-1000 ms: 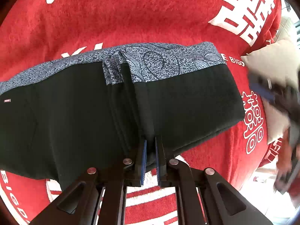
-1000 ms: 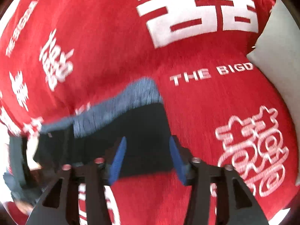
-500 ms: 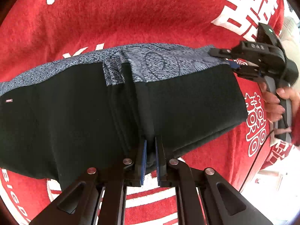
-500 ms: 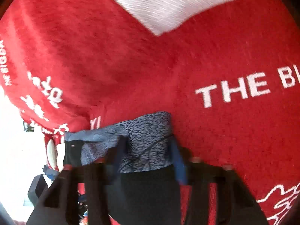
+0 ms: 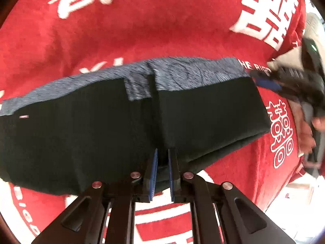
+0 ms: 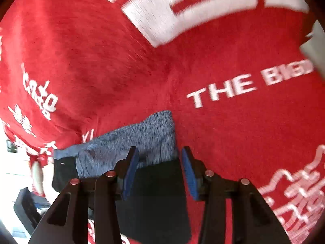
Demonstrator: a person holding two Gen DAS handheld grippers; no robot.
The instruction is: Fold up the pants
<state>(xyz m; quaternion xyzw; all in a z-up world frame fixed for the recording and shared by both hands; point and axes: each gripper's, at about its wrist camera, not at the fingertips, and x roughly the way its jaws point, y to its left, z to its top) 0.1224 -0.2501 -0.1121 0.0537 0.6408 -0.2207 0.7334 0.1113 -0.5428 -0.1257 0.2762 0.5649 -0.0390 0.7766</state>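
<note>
A big red cloth [image 5: 162,32] fills both views, spread wide, white characters and lettering all over it, "THE BIG" readable in the right wrist view. Whether a counter or a bed lies under it, I can't tell.

Laid flat on that cloth, the pants [image 5: 113,126]: black fabric, with a grey-blue patterned waistband [image 5: 193,71] running along the far edge. They're folded over, and a raised crease runs from the waistband straight down toward the near edge in the left wrist view. A tiny pale label [image 5: 23,116] shows on the black at the left.

Left gripper [image 5: 162,162] is at the near edge of the pants, blue pads nearly together, clenched on that raised fold of black fabric, which sits right between the pads.

Over to the right gripper [image 6: 159,168]: jaws spread wide, released, straddling the right end of the pants at the corner where waistband [image 6: 142,140] meets black fabric. The cloth of the pants lies between the pads, not pinched; the right pad sits just outside the garment's edge. In the left wrist view the same gripper appears blurred at the far right corner of the pants, with the person's hand [image 5: 308,134] behind it.

A pale cushion-like thing [image 5: 288,61] peeks past the red cloth's right edge.
</note>
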